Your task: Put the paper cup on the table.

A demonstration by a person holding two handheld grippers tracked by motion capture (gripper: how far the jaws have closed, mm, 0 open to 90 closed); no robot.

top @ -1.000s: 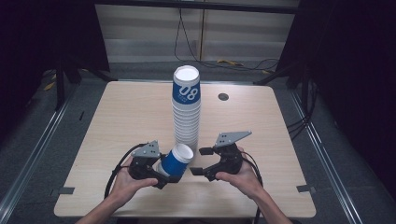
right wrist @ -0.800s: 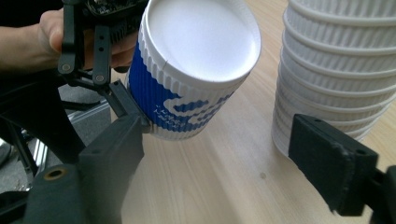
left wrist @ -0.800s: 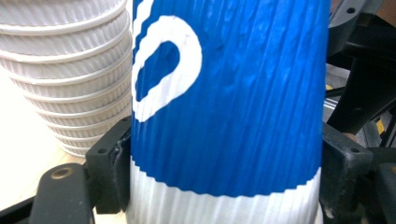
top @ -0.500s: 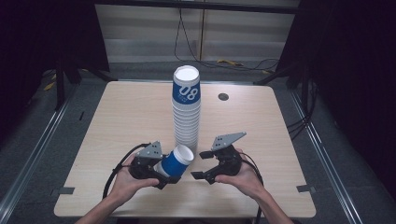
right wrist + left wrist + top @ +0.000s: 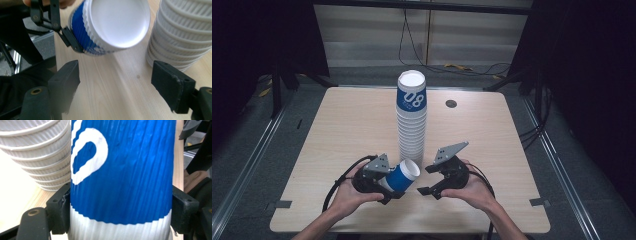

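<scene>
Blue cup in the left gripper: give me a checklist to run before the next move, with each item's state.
1. Left gripper clamps the blue cup on both sides: ok.
2. Cup lies on its side, closed base toward the right gripper: ok.
3. Right gripper's jaws, which have just been closing, hold nothing: ok.
4. Cup stack stands upright, apart from both grippers: ok.
5. Another cup nested inside the held one: cannot tell.

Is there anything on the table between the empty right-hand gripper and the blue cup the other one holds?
Nothing. In the right gripper view, bare wooden table lies between the right gripper and the blue cup; the cup stack stands aside.
</scene>
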